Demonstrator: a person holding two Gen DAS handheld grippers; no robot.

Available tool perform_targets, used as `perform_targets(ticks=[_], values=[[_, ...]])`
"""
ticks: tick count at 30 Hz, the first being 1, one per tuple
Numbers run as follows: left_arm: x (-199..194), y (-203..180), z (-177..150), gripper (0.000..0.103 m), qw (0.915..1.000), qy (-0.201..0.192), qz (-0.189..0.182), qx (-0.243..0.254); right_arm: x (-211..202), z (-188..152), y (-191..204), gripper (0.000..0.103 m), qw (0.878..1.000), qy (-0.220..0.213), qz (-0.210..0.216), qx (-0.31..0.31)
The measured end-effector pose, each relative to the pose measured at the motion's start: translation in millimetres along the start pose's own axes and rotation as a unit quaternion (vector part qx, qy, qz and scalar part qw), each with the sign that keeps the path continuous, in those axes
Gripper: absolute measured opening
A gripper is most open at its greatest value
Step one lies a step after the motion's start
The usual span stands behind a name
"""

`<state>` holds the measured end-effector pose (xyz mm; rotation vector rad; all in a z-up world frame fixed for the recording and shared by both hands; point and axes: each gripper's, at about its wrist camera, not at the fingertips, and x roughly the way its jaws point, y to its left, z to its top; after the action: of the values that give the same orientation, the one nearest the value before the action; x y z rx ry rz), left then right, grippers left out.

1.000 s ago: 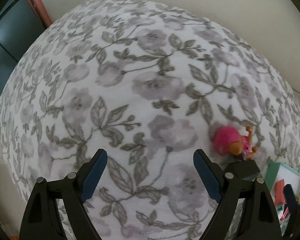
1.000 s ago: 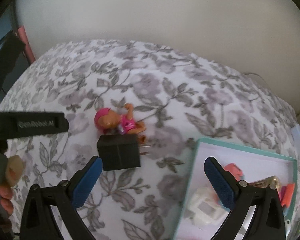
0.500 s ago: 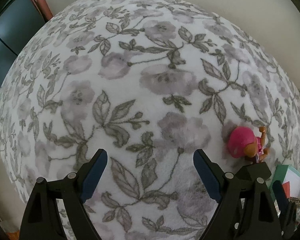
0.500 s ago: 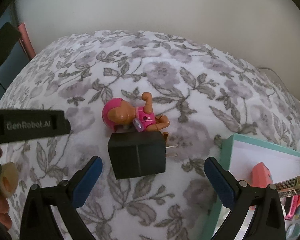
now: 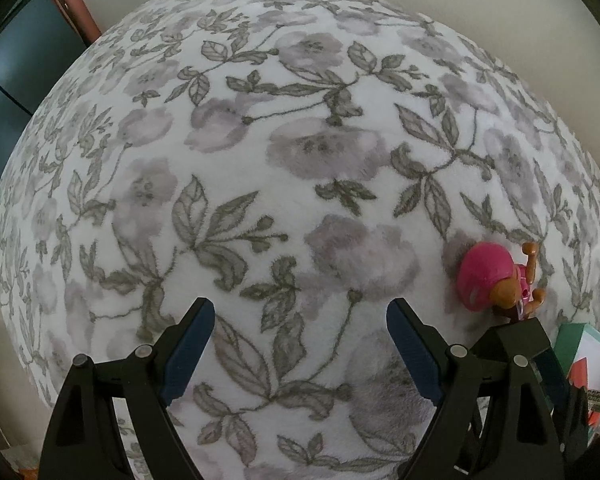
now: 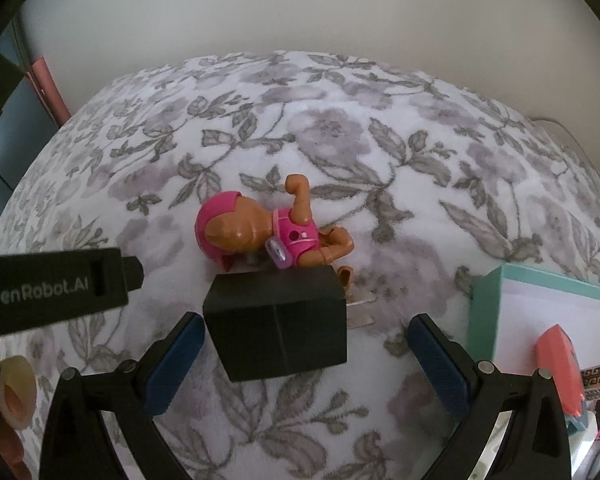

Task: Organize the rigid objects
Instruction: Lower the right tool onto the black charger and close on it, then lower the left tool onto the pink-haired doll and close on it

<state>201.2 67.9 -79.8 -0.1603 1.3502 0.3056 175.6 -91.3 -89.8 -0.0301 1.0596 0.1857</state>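
Note:
A black plug adapter [image 6: 278, 326] with metal prongs lies on the floral blanket [image 6: 340, 140], between the fingers of my open right gripper [image 6: 304, 332], nearer the left finger. A small toy dog figure [image 6: 268, 232] in a pink cap and vest lies just behind it; it also shows in the left wrist view [image 5: 496, 280]. A teal-rimmed white box [image 6: 540, 292] with several small items stands to the right. My left gripper [image 5: 300, 328] is open and empty over bare blanket, left of the toy; its body [image 6: 56, 288] shows in the right wrist view.
A pale wall [image 6: 300, 12] runs behind the blanket. Dark furniture and a pink strip [image 5: 76, 4] stand at the far left. In the left wrist view the teal box [image 5: 588, 356] sits at the right edge behind the right gripper.
My right gripper has moved forward and left, so the black adapter now sits between its fingers. My left gripper has moved a little forward over the blanket. Both stay open.

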Motion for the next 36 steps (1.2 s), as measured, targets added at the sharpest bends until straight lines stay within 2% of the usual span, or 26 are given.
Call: perform_targets(ticks=[7,15,25,36], values=[[4,-6,-1,0.088,1.0,0.0,0.003,0.002,-1,1,-1,0.087,1.0,-0.009,-0.017,0.001],[4,-10,-1,0.088,1.0,-0.001,-0.003,0.007,-5,3,-8,0.071,1.0,-0.007,-0.002,0.009],[-1,-30,-6,0.088,0.9999,-0.005,-0.005,0.015,-8,1,-15,0.07,1.0,-0.006,0.012,0.023],[-17,-52,-5,0.088,0.9987,-0.031,-0.034,0.021,-21,1,-34,0.07,0.998,-0.016,0.029,0.048]])
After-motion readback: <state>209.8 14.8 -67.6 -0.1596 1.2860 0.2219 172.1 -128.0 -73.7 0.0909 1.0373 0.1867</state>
